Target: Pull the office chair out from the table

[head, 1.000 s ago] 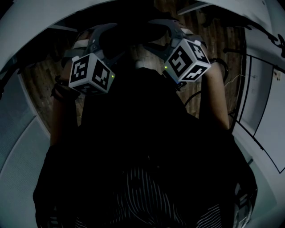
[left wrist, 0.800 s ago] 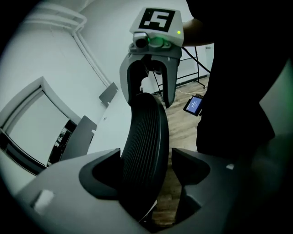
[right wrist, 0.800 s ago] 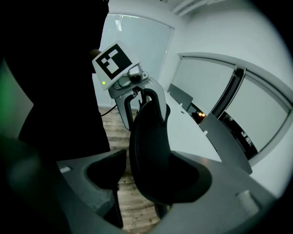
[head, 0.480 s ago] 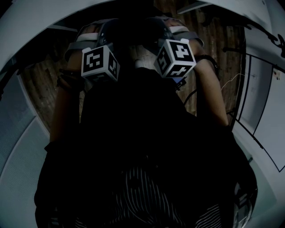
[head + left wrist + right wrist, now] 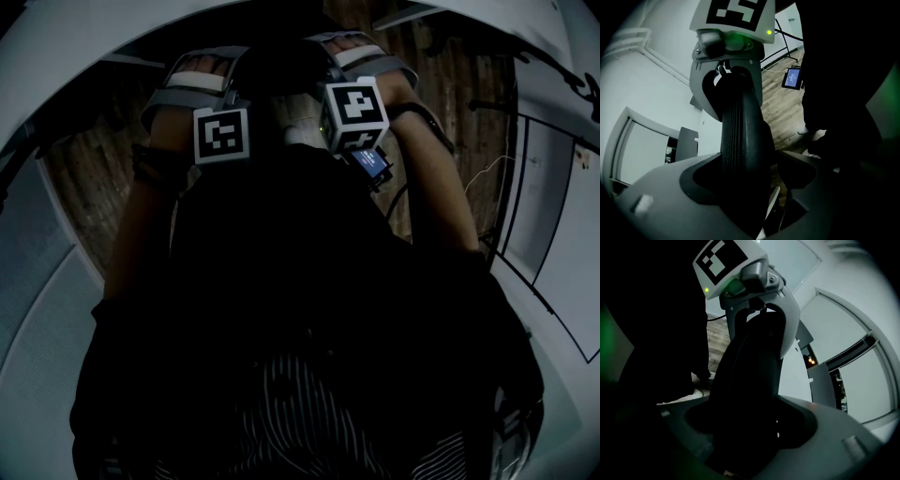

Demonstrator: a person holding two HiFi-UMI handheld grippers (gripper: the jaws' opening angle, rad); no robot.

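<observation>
1. I see the office chair [image 5: 740, 140] as black and upright, with the top edge of its back finely ribbed.
2. That edge runs between the jaws of my left gripper [image 5: 749, 174] and right gripper [image 5: 750, 423], and both are clamped on it.
3. The white table [image 5: 80, 37] curves just beyond it.

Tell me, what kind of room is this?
Probably an office or meeting room. There's a black office chair, a wooden floor and big framed windows.
</observation>
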